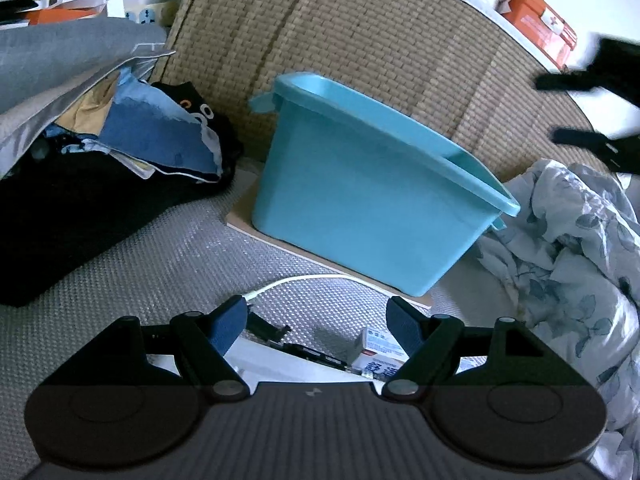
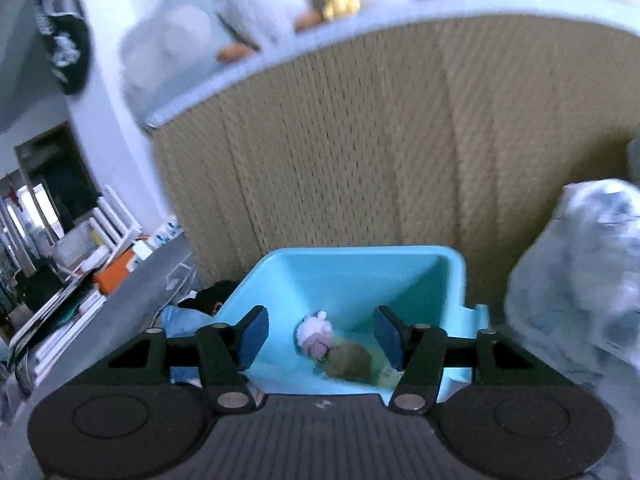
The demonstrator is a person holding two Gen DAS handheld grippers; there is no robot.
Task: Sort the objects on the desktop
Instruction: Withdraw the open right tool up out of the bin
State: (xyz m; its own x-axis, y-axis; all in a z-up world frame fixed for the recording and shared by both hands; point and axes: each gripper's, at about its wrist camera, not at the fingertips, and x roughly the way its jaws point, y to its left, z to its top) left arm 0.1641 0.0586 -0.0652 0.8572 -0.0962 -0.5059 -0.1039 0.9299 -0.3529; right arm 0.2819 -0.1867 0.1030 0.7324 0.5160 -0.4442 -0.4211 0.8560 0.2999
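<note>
Dead centre of the left wrist view, the blue bin (image 1: 360, 196) is seen standing on a thin board, with the woven headboard (image 1: 360, 32) behind it and a floral quilt (image 1: 580, 248) bunched at the right edge. From the right wrist view the bin's inside is laid open at lower centre: a small pink plush toy (image 2: 316, 334) and a brownish round thing (image 2: 350, 362) are seen lying on its floor, touching each other; what the brown one is can't really be told, too blurry.

Step-wise, a drop into the bin looks just done. The right tool (image 2: 320, 338) is held above the bin, jaws spread wide with nothing between them. So a fresh pick is probably called for next.

Candidates are seen at the bottom of the left view: a small white box (image 1: 378, 350), a black pen-like item (image 1: 316, 354) and a white cable (image 1: 304, 280) on the bed surface. The left tool (image 1: 320, 326) hangs over them, half-open, nothing gripped.
</note>
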